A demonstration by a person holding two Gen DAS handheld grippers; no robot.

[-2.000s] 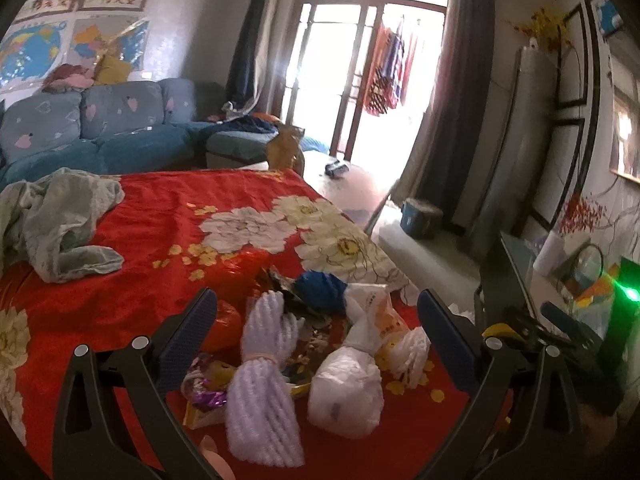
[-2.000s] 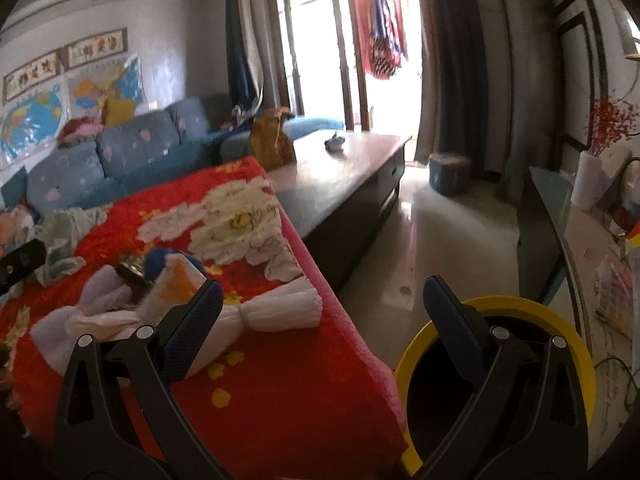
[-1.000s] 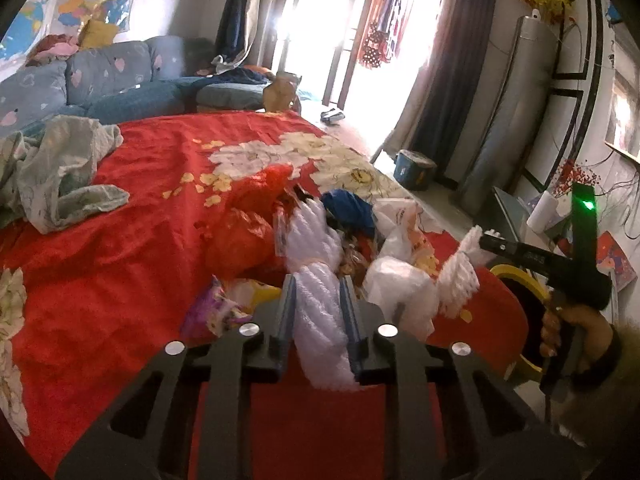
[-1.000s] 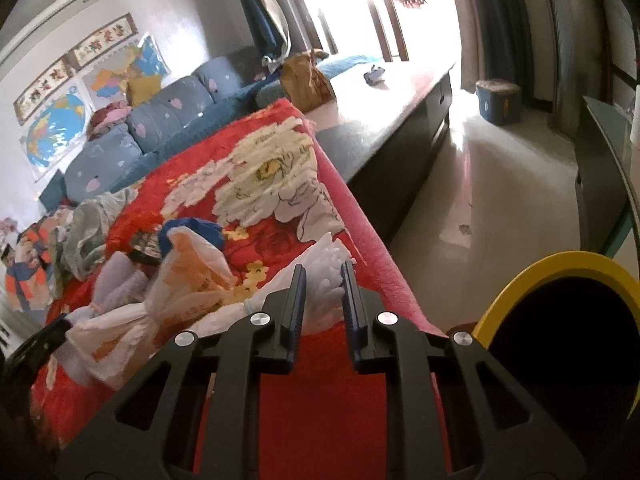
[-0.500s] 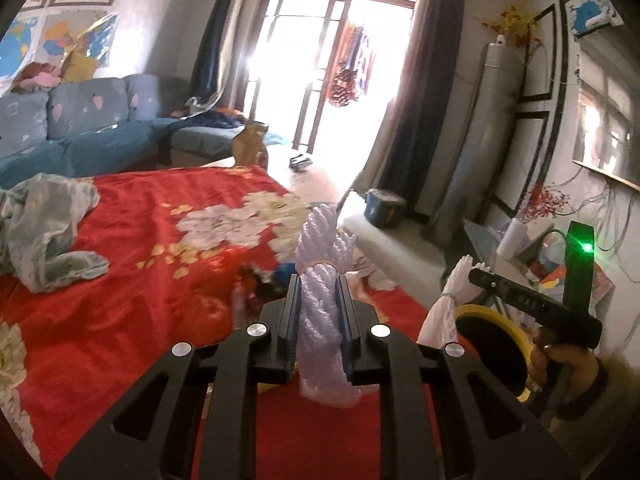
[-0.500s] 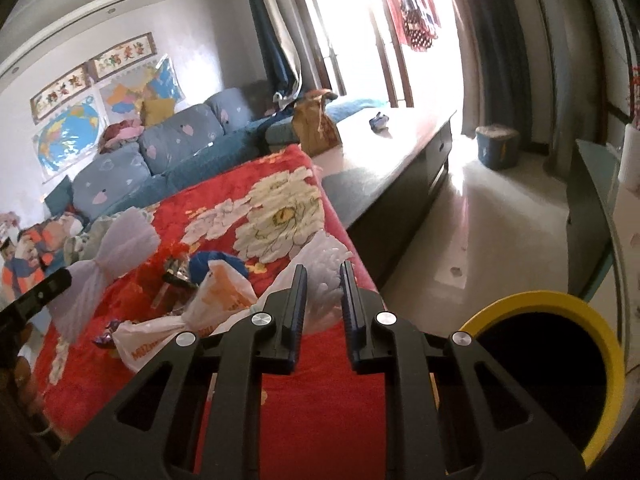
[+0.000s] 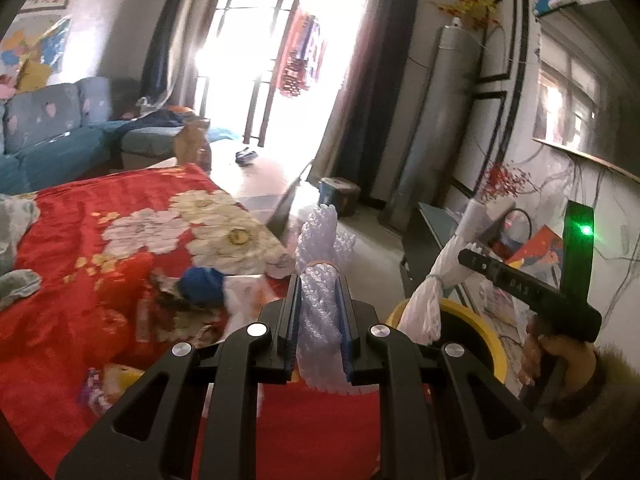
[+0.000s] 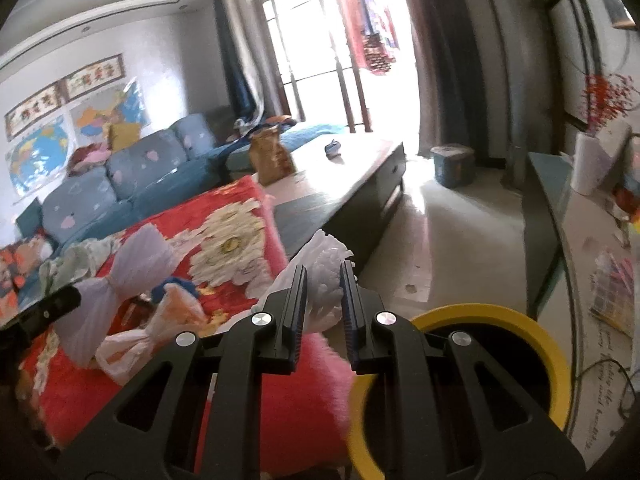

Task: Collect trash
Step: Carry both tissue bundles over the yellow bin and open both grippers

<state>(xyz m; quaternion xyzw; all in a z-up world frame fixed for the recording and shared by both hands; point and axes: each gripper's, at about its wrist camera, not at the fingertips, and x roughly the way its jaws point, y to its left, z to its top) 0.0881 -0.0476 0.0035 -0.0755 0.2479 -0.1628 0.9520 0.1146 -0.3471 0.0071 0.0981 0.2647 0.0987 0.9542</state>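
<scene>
On the left, the left gripper [image 7: 319, 314] clamps a white foam-net bundle [image 7: 320, 280] tied with a band, now lifted off the red blanket [image 7: 72, 280]. To the right, the right gripper [image 8: 323, 312] pinches a white tied bag [image 8: 324, 280], now raised over the yellow-rimmed bin [image 8: 520, 328], whose inside looks dark.

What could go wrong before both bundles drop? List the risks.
1. The right tongs pinch only one end of the white bag bundle; hanging over the yellow-rimmed bin, it may slip out early.
2. The left tongs hold the foam net bundle above the red blanket, short of the bin; released here, it misses.
</scene>
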